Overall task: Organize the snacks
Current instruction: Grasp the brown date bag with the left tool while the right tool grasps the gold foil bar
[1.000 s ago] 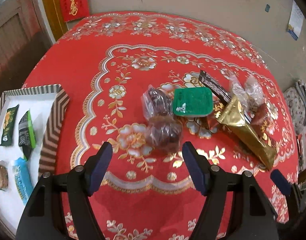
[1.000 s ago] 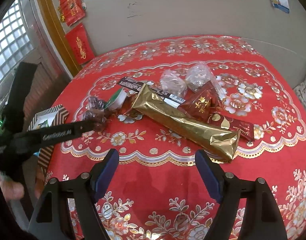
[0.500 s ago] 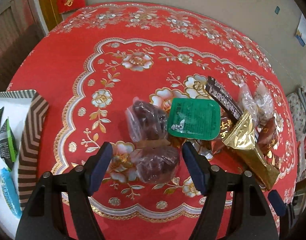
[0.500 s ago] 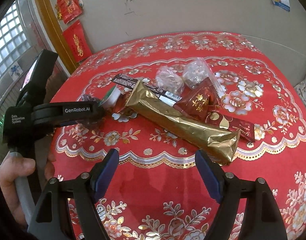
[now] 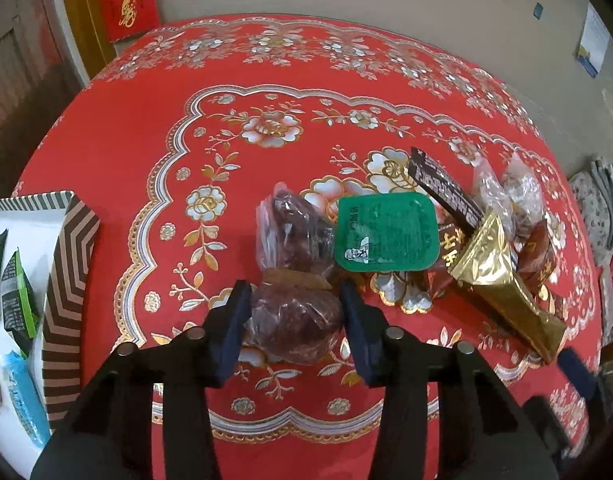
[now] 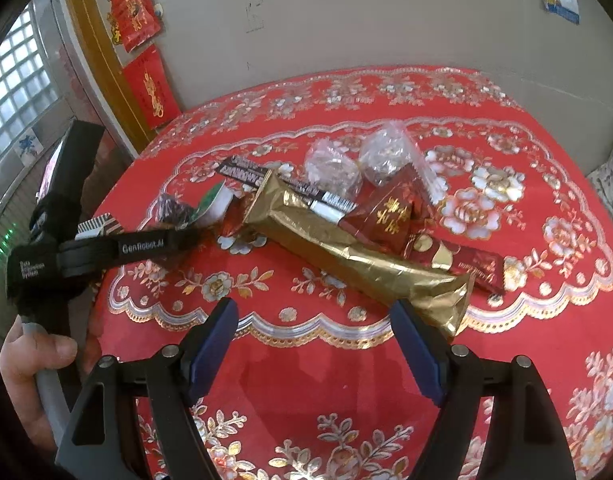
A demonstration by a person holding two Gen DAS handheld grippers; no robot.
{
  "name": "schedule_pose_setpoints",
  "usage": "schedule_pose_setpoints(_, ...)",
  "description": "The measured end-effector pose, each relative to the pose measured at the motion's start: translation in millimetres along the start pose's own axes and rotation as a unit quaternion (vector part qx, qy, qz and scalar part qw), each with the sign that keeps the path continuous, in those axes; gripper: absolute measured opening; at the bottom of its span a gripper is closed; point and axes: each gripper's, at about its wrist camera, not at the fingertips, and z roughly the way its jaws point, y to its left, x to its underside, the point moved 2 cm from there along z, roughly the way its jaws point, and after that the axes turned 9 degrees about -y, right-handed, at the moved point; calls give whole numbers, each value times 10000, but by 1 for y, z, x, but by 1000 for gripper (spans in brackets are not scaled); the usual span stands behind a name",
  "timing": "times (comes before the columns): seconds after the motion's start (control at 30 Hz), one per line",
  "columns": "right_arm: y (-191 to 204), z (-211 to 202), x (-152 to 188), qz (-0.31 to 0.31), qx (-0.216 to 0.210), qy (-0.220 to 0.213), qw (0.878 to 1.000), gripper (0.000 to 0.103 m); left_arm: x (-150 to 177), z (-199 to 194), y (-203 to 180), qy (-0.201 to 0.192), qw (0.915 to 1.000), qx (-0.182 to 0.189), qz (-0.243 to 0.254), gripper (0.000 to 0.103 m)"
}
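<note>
In the left wrist view, the left hand-held gripper [image 5: 294,330] sits low in the centre of the frame with its jaws closing on a clear packet of dark red fruit [image 5: 296,322], which lies between the blue pads and appears touched on both sides. A second clear packet of the same fruit [image 5: 290,230] lies just above it, joined by a brown strip. To the right of that is a green-lidded cup [image 5: 386,232], then a dark bar wrapper [image 5: 442,192] and a long gold pouch [image 5: 502,284], all on the red flowered desk [image 5: 166,128]. At the left edge stands a striped white box [image 5: 68,280] with small snack packs inside. In the right wrist view, the right hand-held gripper [image 6: 316,346] stands wide open and empty over bare cloth at lower centre, with the near end of the gold pouch just above its right pad. A hand [image 6: 30,364] grips the left tool's handle at the lower left.
</note>
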Motion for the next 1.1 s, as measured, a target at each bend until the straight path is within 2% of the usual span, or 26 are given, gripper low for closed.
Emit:
schedule_pose_setpoints(0.1,1,-2,-8,-308,-120,-157,9993,80,5,-3,3,25,10000,25,13,43)
schedule_pose_setpoints(0.3,5,15,-30,-1116,-494,-79,9925,79,13,-9,6,18,10000,38,68,43)
schedule_pose_setpoints(0.43,19,32,-37,-1801,-708,24,9811,77,15,-11,7,17,9999,47,100,43)
schedule_pose_setpoints(0.47,22,35,-36,-1943,-694,52,9785,75,14,-11,7,29,9999,55,102,43)
schedule_pose_setpoints(0.57,28,49,-33,-2310,-527,270,9711,63,15,-12,7,43,9999,84,109,43)
schedule_pose_setpoints(0.6,28,53,-30,-2364,-517,376,9696,57,16,-12,8,44,9999,87,119,43)
schedule_pose_setpoints(0.77,17,60,-22,-2246,-428,565,9719,56,18,-13,6,30,9998,47,164,43)
schedule_pose_setpoints(0.83,11,60,-19,-2070,-432,679,9750,51,18,-13,5,16,9998,18,194,43)
schedule_pose_setpoints(0.97,14,50,-11,-1669,-963,996,9762,47,19,-13,5,3,9998,-7,207,43)
schedule_pose_setpoints(1.1,20,45,-6,-1806,-707,865,9772,50,19,-13,5,-1,9997,-23,228,43)
